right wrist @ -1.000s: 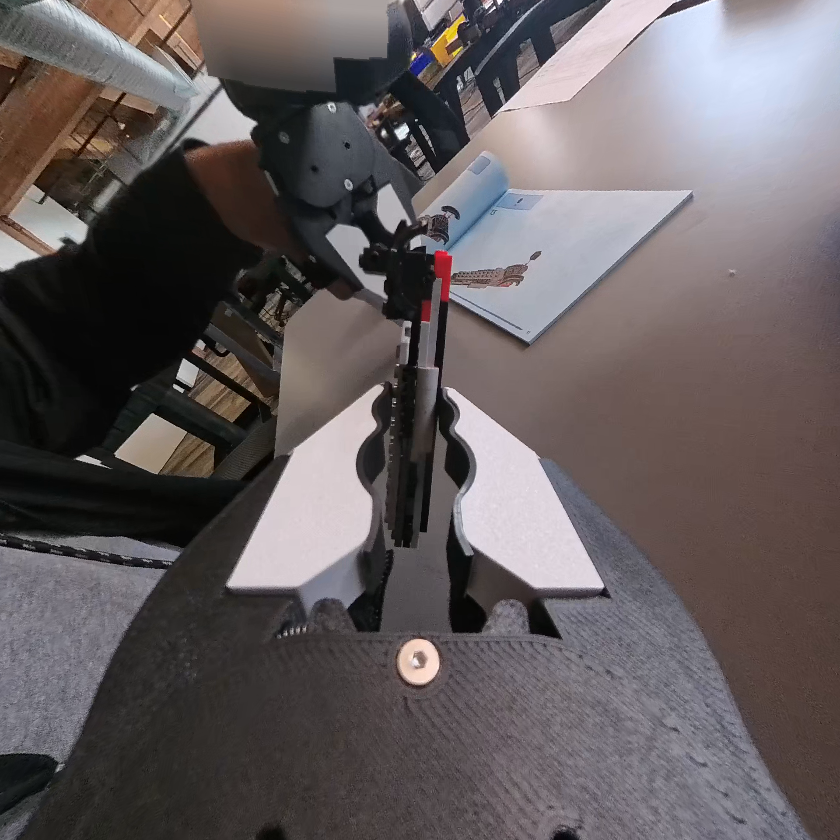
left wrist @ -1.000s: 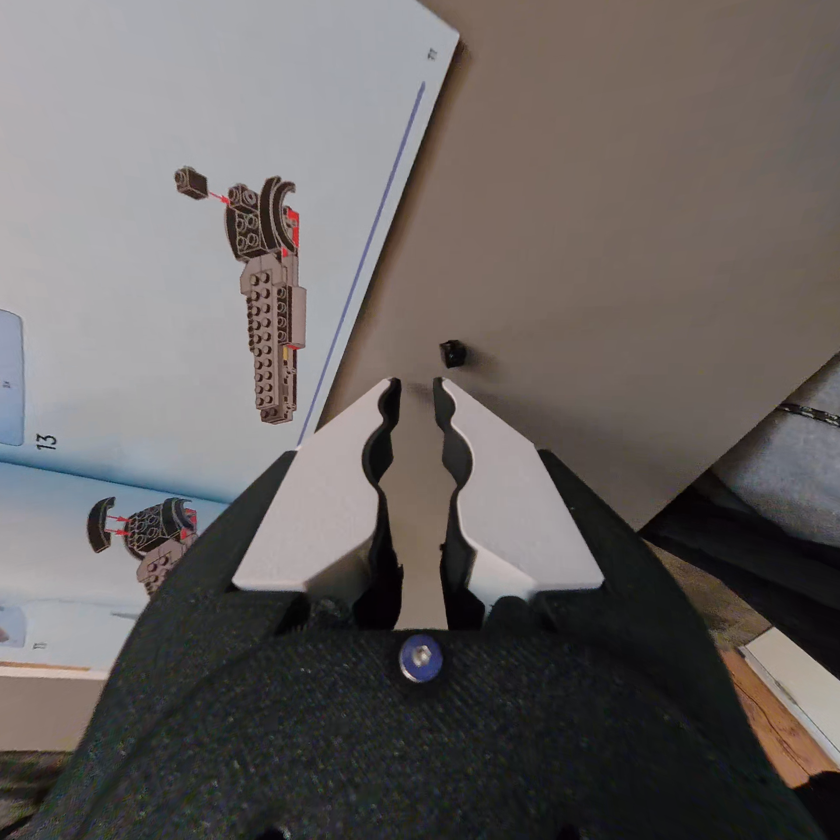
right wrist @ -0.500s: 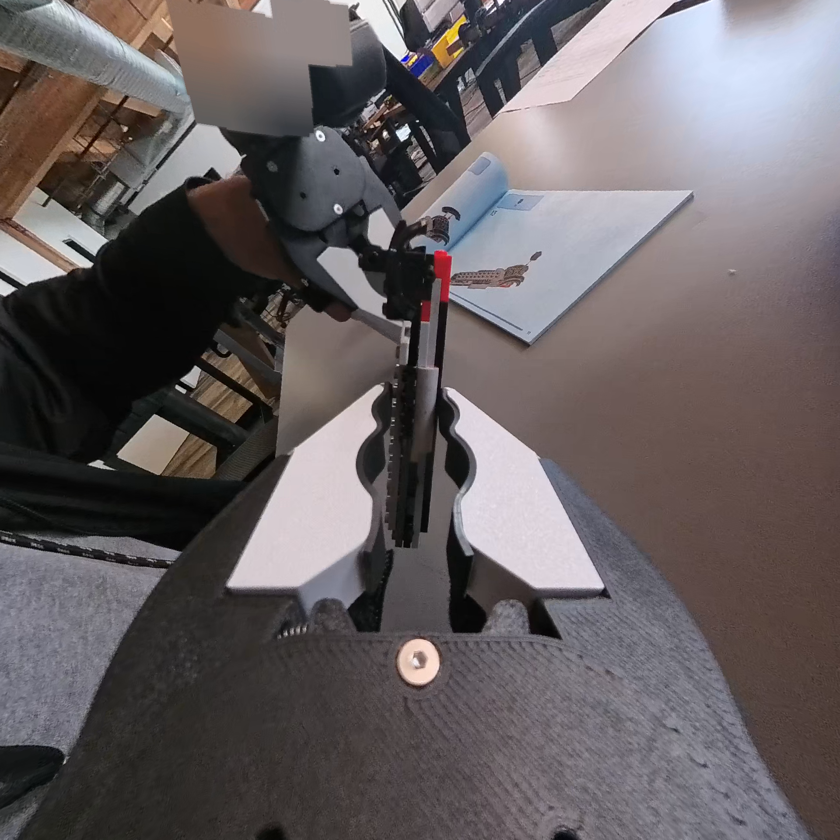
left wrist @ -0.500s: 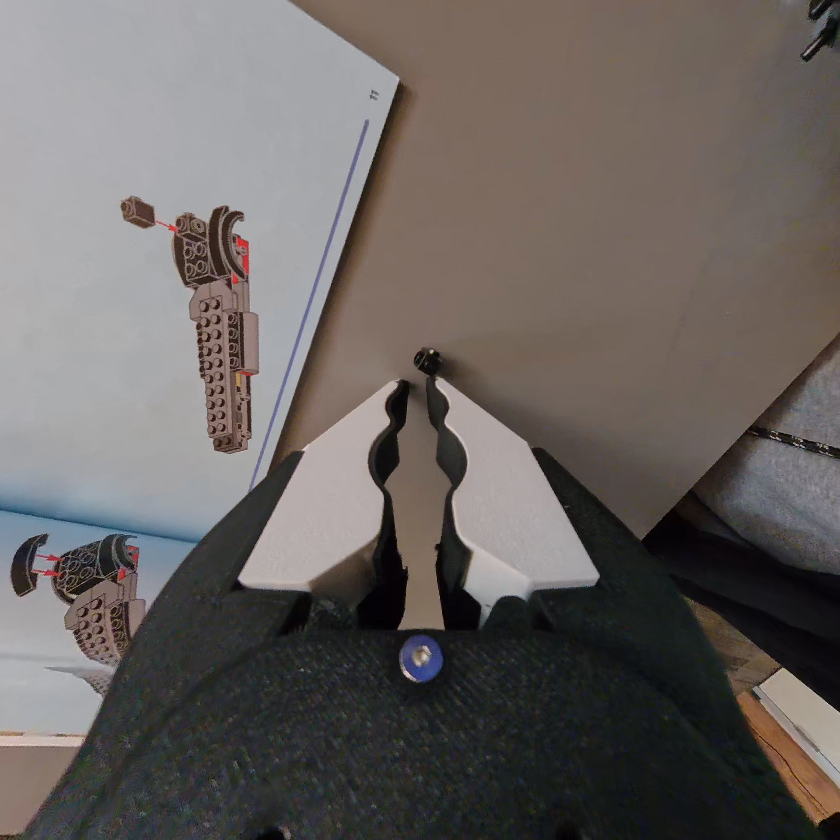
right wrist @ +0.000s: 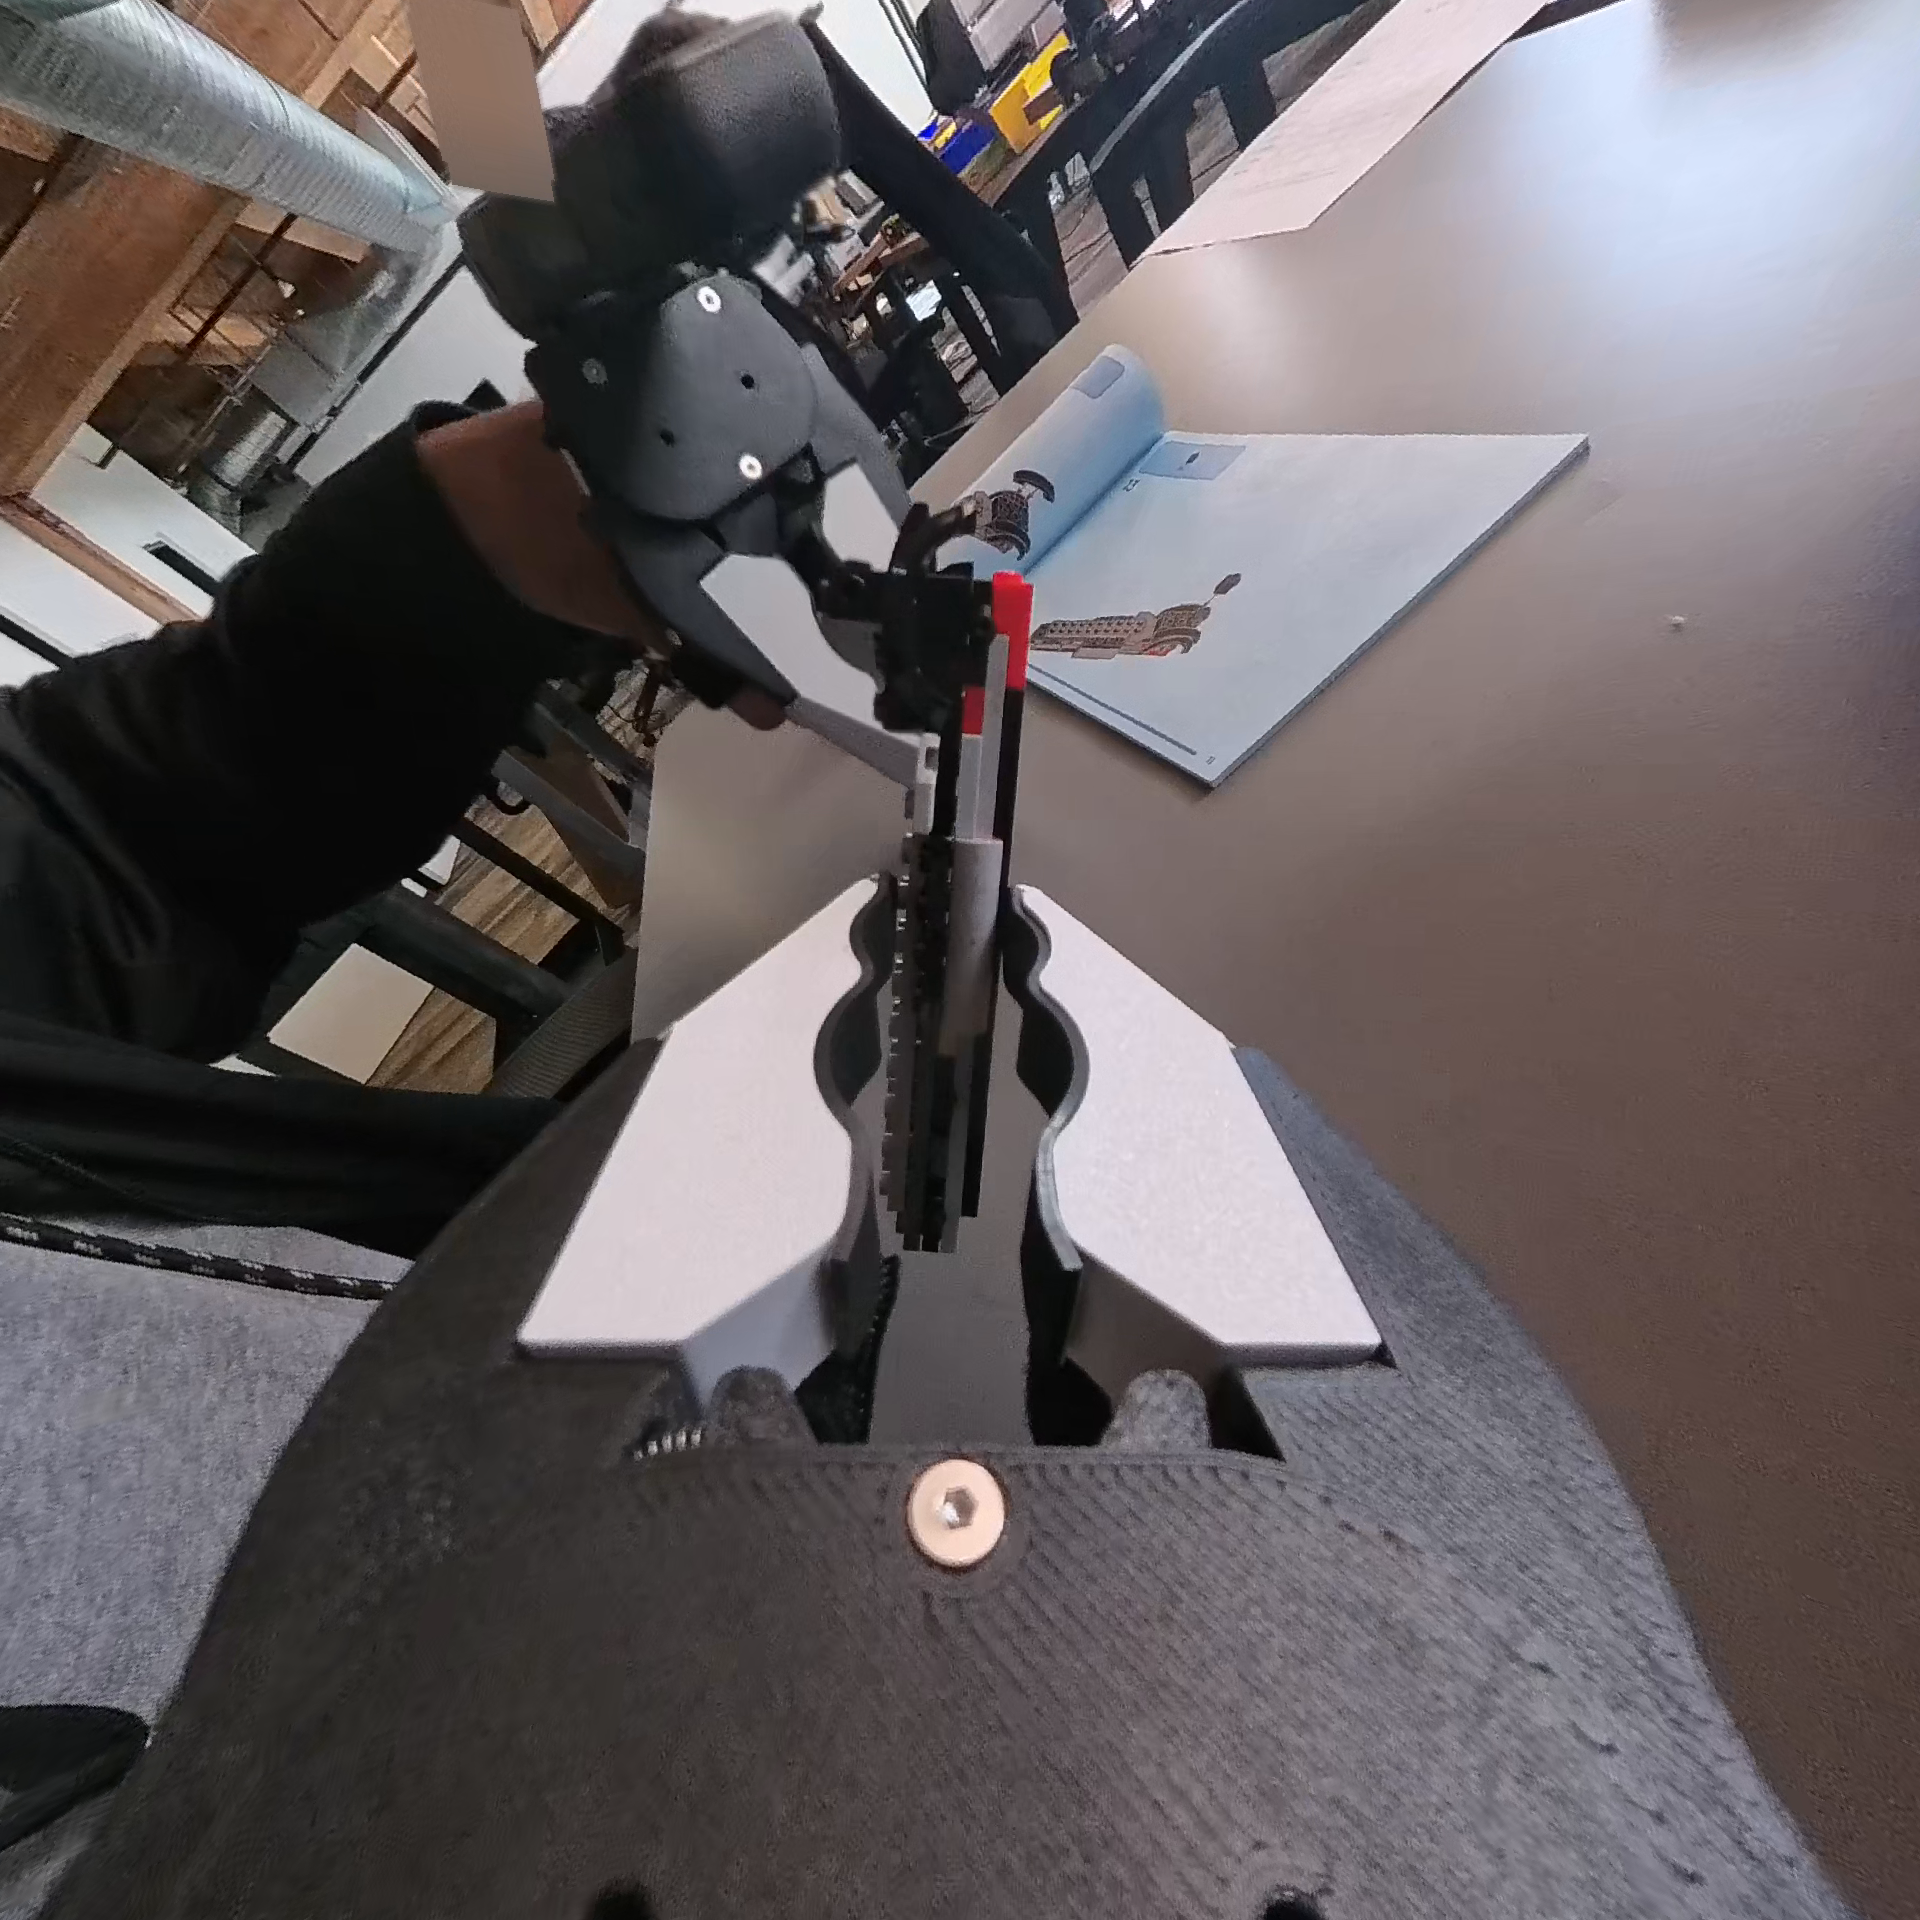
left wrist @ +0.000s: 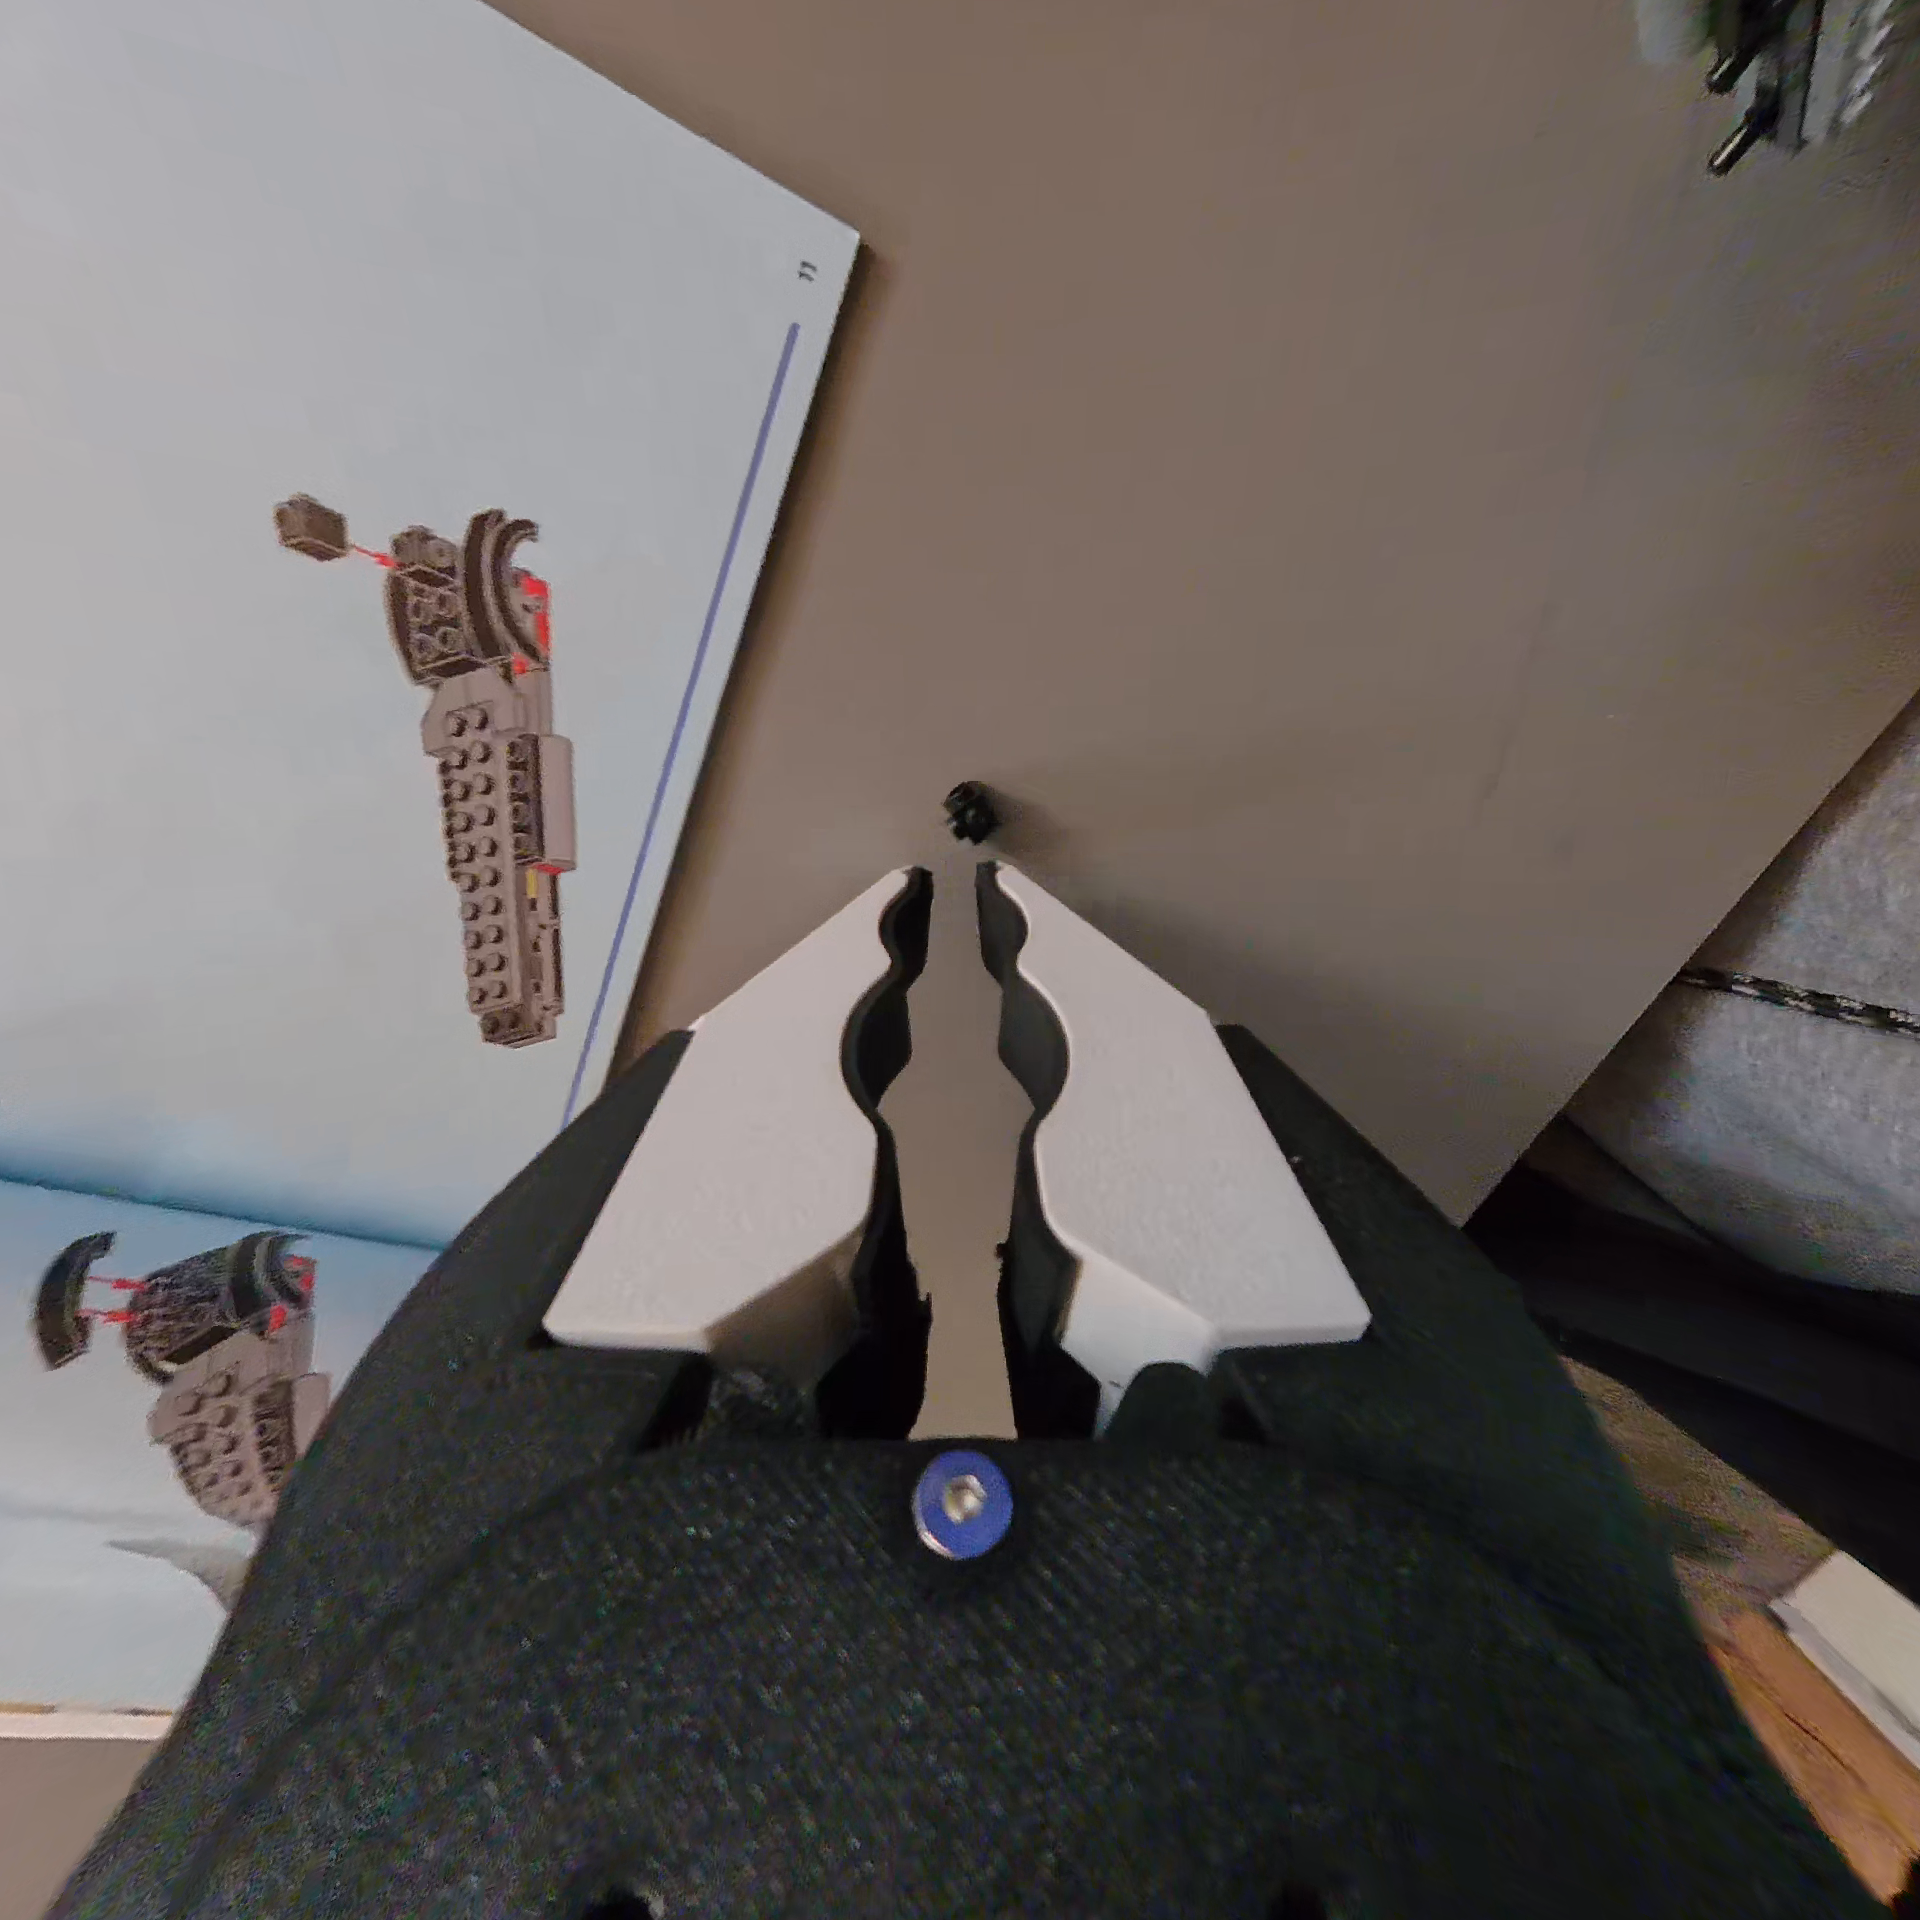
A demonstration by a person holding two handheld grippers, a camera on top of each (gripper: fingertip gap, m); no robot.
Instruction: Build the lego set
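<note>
A small black lego piece point(left wrist: 969, 812) lies on the brown table point(left wrist: 1299, 520), just beyond the tips of my left gripper point(left wrist: 954, 878). The left gripper is empty, its jaws a narrow gap apart. My right gripper point(right wrist: 951, 888) is shut on a long black, grey and red lego build point(right wrist: 940, 1039) and holds it upright above the table point(right wrist: 1507, 1039). The left gripper also shows in the right wrist view point(right wrist: 727, 499), behind the top of the build and pointing down at the table. The build's top shows blurred in the left wrist view point(left wrist: 1766, 62).
An open instruction booklet point(left wrist: 312, 416) lies left of the black piece and also shows in the right wrist view point(right wrist: 1299, 561). The table edge point(left wrist: 1662, 987) runs close on the right. A person's black sleeve point(right wrist: 260, 779) is at the left. Chairs stand beyond.
The left gripper's jaws have narrowed, and it has moved so the small black piece now sits straight ahead of its tips. The right gripper holds the build still.
</note>
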